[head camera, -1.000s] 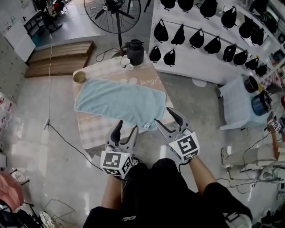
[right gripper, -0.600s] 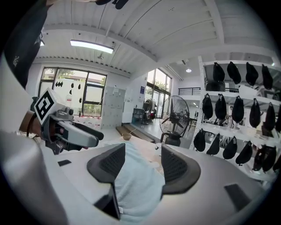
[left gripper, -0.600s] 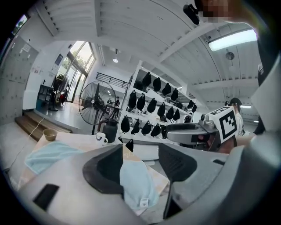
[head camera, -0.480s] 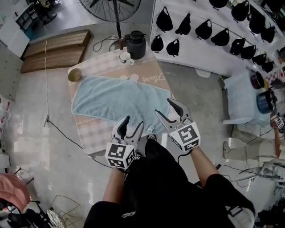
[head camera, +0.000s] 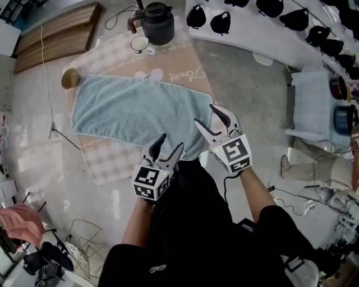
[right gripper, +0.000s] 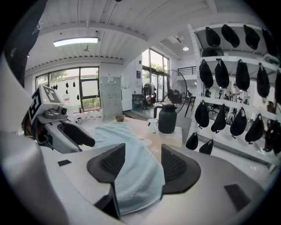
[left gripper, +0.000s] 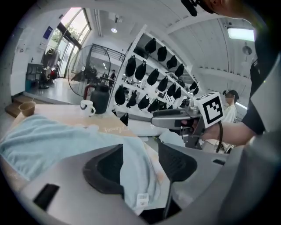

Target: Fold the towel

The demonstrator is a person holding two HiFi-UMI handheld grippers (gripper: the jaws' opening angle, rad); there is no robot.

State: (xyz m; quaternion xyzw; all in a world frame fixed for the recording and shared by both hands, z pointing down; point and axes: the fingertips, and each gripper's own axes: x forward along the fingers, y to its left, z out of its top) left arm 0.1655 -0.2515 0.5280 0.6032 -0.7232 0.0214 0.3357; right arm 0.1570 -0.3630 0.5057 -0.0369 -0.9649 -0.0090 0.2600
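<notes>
Claw state: left claw (head camera: 171, 144) has its jaws apart with nothing clamped; right claw (head camera: 208, 119) is likewise apart and empty. Both gripper views confirm this: towel cloth shows through each gap, lying beyond the jaws, not pinched.

Towel (head camera: 132, 112): pale blue, spread flat on the bench (head camera: 109, 165), unfolded. Its long axis runs left–right across the person's front, slightly slanted, with the left end near a small brown cup (head camera: 70, 78). Kettle (head camera: 157, 15) and mug (head camera: 138, 44) stand past the far long edge, off the cloth.

Key relation: both claws hang over the towel's right end. The right claw is above the right short edge. The left claw is just beside it at the near corner, where a white label (left gripper: 142, 200) shows in the left gripper view. The towel's left end is well apart from both.

Judgement: no fold begun. An end-to-end fold would need the two right-end corners gripped, one per claw, then carried leftward along the long axis. The right claw is nearer the far corner, the left claw nearer the labelled one.
</notes>
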